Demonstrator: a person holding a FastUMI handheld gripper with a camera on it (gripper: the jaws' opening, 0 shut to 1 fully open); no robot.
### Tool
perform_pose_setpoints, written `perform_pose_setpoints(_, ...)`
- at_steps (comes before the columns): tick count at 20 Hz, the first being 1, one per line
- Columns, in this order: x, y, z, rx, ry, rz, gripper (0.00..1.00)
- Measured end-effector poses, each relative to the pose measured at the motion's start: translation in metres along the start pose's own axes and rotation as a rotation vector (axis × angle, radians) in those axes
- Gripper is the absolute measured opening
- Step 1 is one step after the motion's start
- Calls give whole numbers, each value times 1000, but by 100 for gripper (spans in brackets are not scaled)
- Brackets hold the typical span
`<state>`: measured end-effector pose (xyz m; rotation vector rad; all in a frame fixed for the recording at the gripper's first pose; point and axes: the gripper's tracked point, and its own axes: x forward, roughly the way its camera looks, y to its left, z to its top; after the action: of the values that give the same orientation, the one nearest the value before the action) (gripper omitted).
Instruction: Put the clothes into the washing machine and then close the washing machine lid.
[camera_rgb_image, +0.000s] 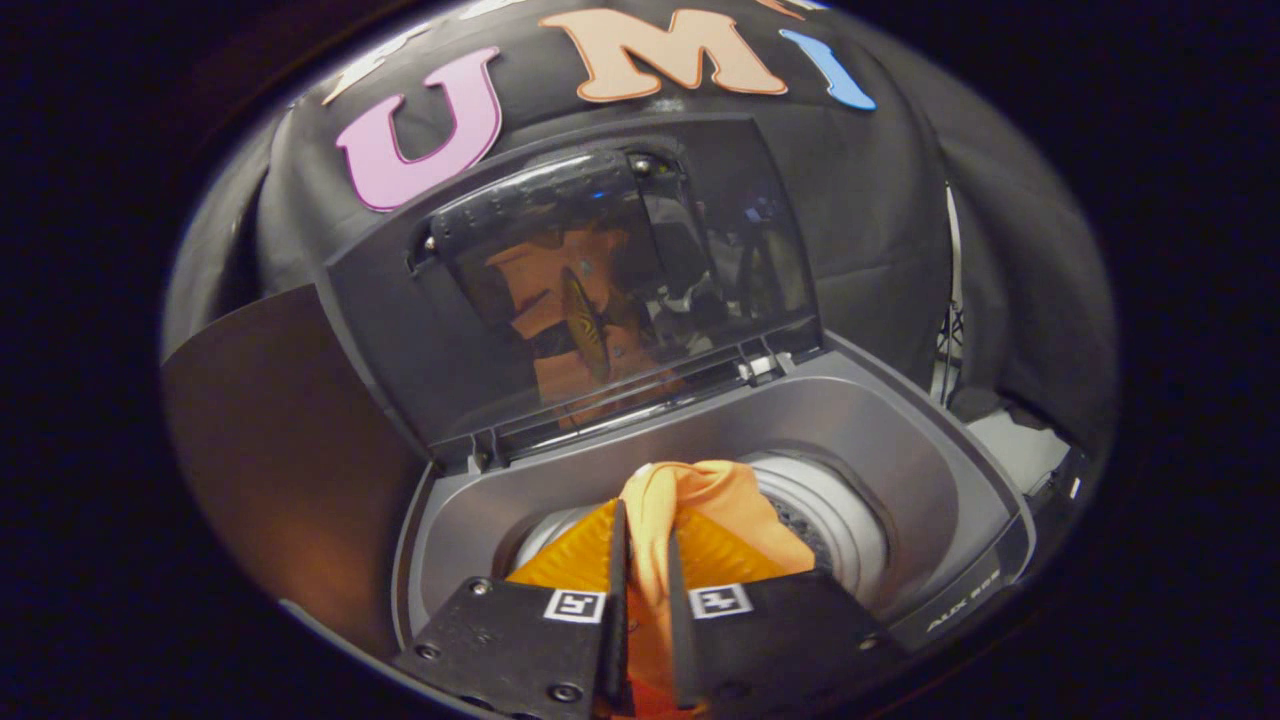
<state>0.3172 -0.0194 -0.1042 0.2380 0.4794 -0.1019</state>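
Gripper view: the claw (645, 530) pinches an orange cloth (700, 495) between both fingers, the fabric bunching just beyond the tips toward 12 o'clock. It hangs over the washer's drum (835, 520). Past that, at 12, the lid (590, 280) stands raised.

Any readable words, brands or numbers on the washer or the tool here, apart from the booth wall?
Washing machine front rim: a short pale print, too blurred to read.
Tool, shut on the orange garment: two square markers, patterns only, no words.
Nothing else readable.
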Motion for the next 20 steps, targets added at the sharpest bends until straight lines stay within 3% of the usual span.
perform_pose_setpoints(7,-4,10,26,-83,-60,-39,87)
perform_pose_setpoints(10,-17,15,52,-144,-133,-64,98)
perform_pose_setpoints(17,-57,47,139,-207,-353,-58,97)
perform_pose_setpoints(20,-77,52,179,-258,-453,-94,97)
